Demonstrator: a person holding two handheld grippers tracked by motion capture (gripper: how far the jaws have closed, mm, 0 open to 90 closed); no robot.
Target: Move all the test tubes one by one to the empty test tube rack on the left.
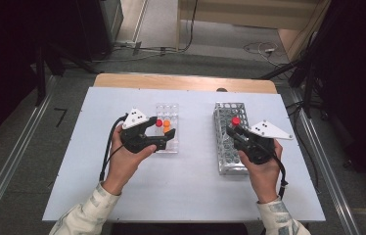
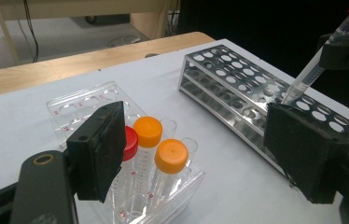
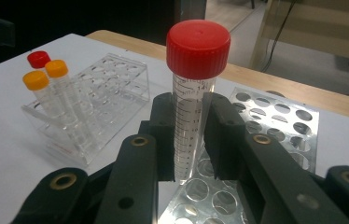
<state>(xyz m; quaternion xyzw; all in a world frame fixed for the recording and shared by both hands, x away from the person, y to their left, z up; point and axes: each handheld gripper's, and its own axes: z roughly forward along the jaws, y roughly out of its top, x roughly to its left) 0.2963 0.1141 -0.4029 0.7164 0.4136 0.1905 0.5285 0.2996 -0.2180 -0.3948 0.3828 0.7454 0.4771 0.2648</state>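
Observation:
My right gripper point(image 3: 191, 135) is shut on a clear tube with a red cap point(image 3: 196, 107), held upright by its middle. It hangs over the metal rack point(image 3: 280, 116), and the tube point(image 2: 312, 70) leans with its tip just at the rack's holes point(image 2: 228, 74). My left gripper point(image 2: 200, 151) is open beside the clear plastic rack point(image 2: 84, 105). That rack holds two orange-capped tubes point(image 2: 148, 130) and a red-capped one point(image 2: 129, 142). One pad stands close to the red-capped tube; the other is far off. From above, the left gripper point(image 1: 164, 128) is at the clear rack point(image 1: 167, 108) and the right gripper point(image 1: 232, 129) over the metal rack point(image 1: 227, 110).
The two racks stand side by side on a white tabletop point(image 1: 191, 186), with bare surface between them and toward the near edge. A wooden strip point(image 1: 186, 81) runs along the far edge. Cables lie on the floor beyond.

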